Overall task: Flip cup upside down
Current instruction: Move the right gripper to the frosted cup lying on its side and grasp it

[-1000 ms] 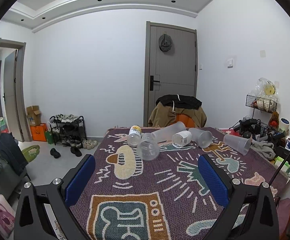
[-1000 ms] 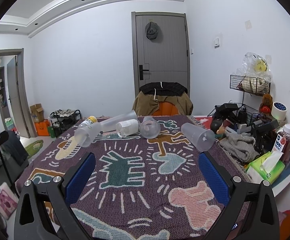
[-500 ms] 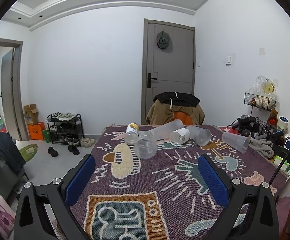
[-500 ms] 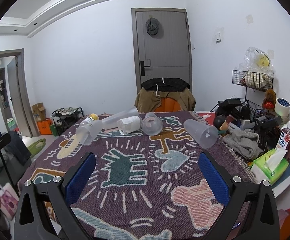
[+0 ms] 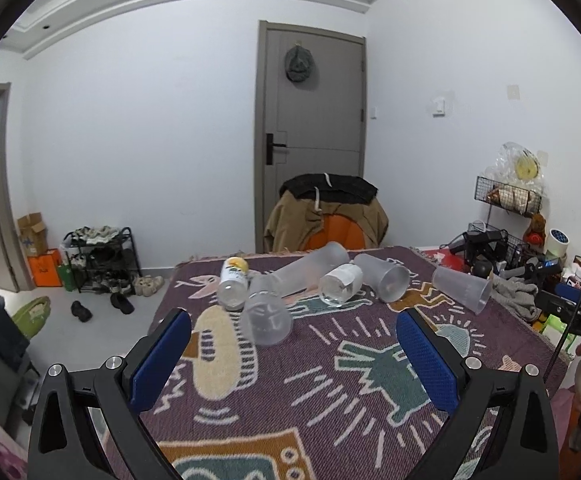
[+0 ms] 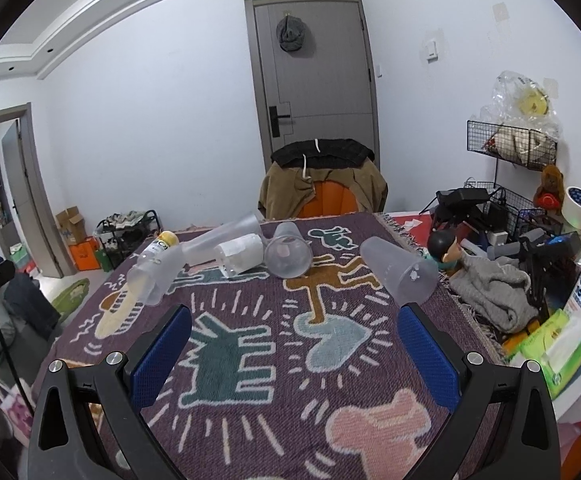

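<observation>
Several frosted plastic cups lie on their sides on a patterned purple rug-covered table (image 5: 330, 392). In the left wrist view the nearest cup (image 5: 266, 312) lies ahead of my open, empty left gripper (image 5: 293, 354); a tall cup (image 5: 310, 268), a middle cup (image 5: 384, 278) and a far-right cup (image 5: 464, 289) lie beyond. In the right wrist view the right cup (image 6: 398, 270) lies just beyond my open, empty right gripper (image 6: 294, 348), near its right finger. A middle cup (image 6: 288, 252) and a left cup (image 6: 156, 278) lie farther off.
A yellow-capped bottle (image 5: 232, 282) and a labelled clear jar (image 5: 340, 284) lie among the cups. Clutter sits along the table's right edge: grey cloth (image 6: 490, 292), tissue pack (image 6: 550, 348), wire racks (image 6: 510, 148). A draped chair (image 6: 322, 180) stands behind the table.
Both grippers have moved forward and lower toward the cups, which now look larger. The cups have not moved. Both grippers stay open.
</observation>
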The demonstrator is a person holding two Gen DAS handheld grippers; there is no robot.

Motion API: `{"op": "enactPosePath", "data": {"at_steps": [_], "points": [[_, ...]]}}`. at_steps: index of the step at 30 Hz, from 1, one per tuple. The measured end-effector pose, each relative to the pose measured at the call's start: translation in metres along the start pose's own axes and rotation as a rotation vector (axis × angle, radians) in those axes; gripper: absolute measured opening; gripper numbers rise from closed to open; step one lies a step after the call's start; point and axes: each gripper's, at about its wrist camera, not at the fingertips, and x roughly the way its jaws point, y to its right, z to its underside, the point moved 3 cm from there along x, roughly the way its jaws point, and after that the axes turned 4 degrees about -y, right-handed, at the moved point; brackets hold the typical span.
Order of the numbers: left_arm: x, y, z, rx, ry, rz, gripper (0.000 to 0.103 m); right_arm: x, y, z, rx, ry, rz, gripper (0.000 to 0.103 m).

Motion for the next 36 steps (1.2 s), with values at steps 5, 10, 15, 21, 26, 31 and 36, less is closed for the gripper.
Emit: {"op": "enactPosePath", "data": {"at_steps": [5, 10, 15, 21, 26, 31, 36], "points": [[0.023, 0.012, -0.018, 0.028, -0.019, 0.017, 0.103, 0.025, 0.002, -0.027, -0.028, -0.046, -0.009, 0.103], [0.042, 0.021, -0.028, 0.037, -0.029, 0.024, 0.103, 0.056, 0.005, -0.050, -0.021, -0.102, -0.029, 0.103], [0.066, 0.020, -0.035, 0.011, -0.049, 0.028, 0.103, 0.097, 0.007, -0.068, -0.005, -0.161, -0.049, 0.103], [0.097, 0.000, -0.038, -0.061, -0.077, 0.000, 0.101, 0.152, 0.012, -0.078, 0.032, -0.250, -0.095, 0.103], [0.118, -0.021, -0.036, -0.101, -0.087, -0.041, 0.098, 0.199, 0.016, -0.091, 0.027, -0.319, -0.106, 0.103], [0.141, -0.045, -0.030, -0.147, -0.127, -0.065, 0.098, 0.251, 0.020, -0.106, 0.058, -0.405, -0.120, 0.102], [0.159, -0.061, -0.023, -0.177, -0.160, -0.091, 0.098, 0.297, 0.012, -0.118, 0.043, -0.500, -0.129, 0.102]]}}
